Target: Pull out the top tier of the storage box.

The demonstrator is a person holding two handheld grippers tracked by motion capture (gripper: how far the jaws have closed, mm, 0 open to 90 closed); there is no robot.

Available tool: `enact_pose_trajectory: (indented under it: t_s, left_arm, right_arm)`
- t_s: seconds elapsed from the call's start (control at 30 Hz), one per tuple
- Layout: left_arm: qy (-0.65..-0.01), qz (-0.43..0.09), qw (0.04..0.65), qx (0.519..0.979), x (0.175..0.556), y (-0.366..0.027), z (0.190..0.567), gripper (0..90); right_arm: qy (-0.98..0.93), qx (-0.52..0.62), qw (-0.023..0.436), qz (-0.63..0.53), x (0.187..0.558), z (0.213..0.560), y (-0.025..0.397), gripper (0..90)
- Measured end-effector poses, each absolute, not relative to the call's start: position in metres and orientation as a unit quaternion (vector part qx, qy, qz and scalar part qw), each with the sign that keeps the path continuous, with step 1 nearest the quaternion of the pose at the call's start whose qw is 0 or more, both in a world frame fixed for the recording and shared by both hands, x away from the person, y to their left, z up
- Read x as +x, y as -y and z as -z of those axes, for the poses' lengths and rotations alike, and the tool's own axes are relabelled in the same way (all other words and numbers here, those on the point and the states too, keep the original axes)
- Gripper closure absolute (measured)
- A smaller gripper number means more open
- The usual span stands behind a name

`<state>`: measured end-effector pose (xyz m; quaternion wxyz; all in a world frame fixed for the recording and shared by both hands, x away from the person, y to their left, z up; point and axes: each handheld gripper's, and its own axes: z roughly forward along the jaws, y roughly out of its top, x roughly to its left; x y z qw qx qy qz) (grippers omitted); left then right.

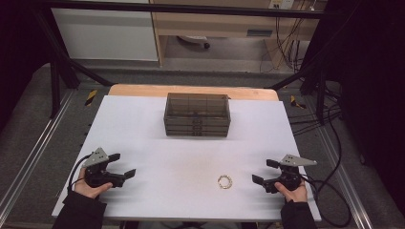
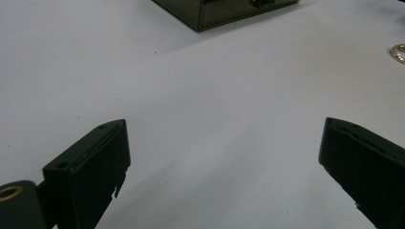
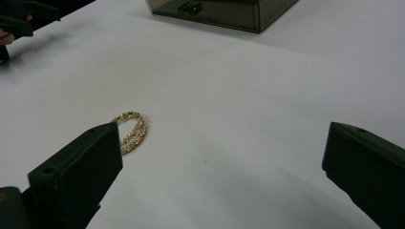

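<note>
A gold beaded bracelet (image 1: 225,181) lies flat on the white table (image 1: 191,157), at the front right. In the right gripper view the bracelet (image 3: 132,130) sits just beyond the left jaw. My right gripper (image 1: 265,171) is open and empty, a short way right of it. My left gripper (image 1: 122,164) is open and empty at the front left; its view shows the bracelet (image 2: 398,51) far off at the right edge. A dark see-through drawer box (image 1: 197,114) stands at the table's far middle, its drawers closed.
A wooden board edge (image 1: 191,90) runs behind the white surface. Cables (image 1: 329,191) trail off the right side of the table. Metal rails and a dark frame flank the table.
</note>
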<state>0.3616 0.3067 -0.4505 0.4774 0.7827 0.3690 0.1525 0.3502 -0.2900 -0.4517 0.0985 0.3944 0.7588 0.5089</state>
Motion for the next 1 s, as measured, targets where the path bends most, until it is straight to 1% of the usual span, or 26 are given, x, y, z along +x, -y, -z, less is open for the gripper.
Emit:
enact_pose_trajectory:
  t_s: [0.57,1.0]
  left_arm:
    - [-0.369,-0.161,0.470,0.786,0.362,-0.304,0.447,3.4]
    - [-0.348,-0.176,0.452,0.803,0.364,-0.296,0.439,3.4]
  right_arm:
    - [-0.759,0.397,0.098,-0.507,0.350,0.452,0.290,0.5]
    - [-0.759,0.397,0.101,-0.507,0.350,0.451,0.291,0.5]
